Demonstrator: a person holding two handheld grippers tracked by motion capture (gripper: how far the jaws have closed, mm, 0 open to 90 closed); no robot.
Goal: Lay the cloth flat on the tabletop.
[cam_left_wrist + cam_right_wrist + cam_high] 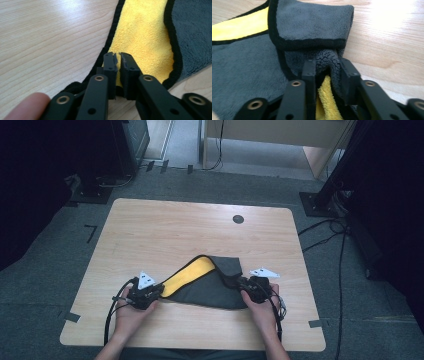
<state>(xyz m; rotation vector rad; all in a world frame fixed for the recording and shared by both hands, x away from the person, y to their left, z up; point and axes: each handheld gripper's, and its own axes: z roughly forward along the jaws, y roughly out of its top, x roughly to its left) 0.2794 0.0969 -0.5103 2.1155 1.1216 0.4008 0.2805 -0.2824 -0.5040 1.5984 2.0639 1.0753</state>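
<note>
Cloth (210, 282) corners hidden between fingers (110, 66)

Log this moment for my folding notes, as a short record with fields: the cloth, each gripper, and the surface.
cloth: grey and yellow cloth with black edging, partly folded, a strip of the yellow side turned up
left gripper: left gripper shut on the cloth at its yellow corner
right gripper: right gripper shut on the cloth, a bunched grey fold with yellow beneath between its jaws
surface: wooden table, cloth lying near the person's edge
hands: one on each gripper, at opposite ends of the cloth
</note>
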